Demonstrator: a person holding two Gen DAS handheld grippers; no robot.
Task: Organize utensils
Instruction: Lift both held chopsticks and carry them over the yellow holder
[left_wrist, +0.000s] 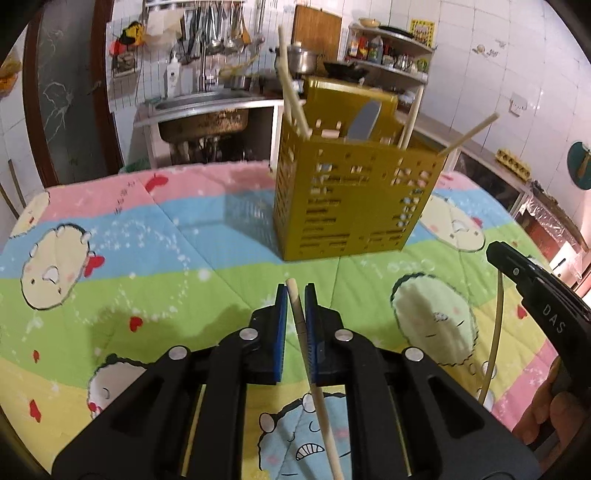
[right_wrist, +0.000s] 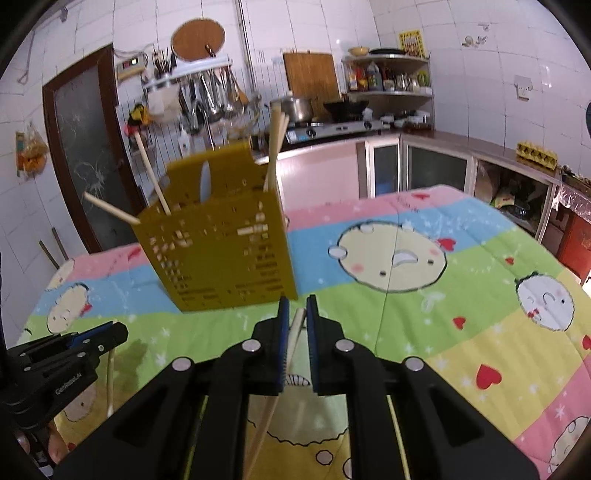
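A mustard-yellow perforated utensil holder (left_wrist: 351, 199) stands on the cartoon quilt (left_wrist: 147, 258); it also shows in the right wrist view (right_wrist: 221, 251). Several pale chopsticks (left_wrist: 291, 92) and a grey utensil (left_wrist: 364, 120) stick out of its top. My left gripper (left_wrist: 296, 295) is shut on a pale chopstick (left_wrist: 314, 376), a short way in front of the holder. My right gripper (right_wrist: 295, 308) is shut on another pale chopstick (right_wrist: 291, 339), close to the holder's lower right corner. The right gripper shows at the right edge of the left wrist view (left_wrist: 535, 284), the left gripper at the lower left of the right wrist view (right_wrist: 66, 354).
The quilt (right_wrist: 424, 288) covers the whole table. Behind it stand a steel sink (left_wrist: 203, 110), hanging ladles (left_wrist: 218, 33), a stove with a pot (right_wrist: 295, 109), a corner shelf of bottles (right_wrist: 388, 77), counter cabinets (right_wrist: 424, 166) and a dark door (right_wrist: 88, 155).
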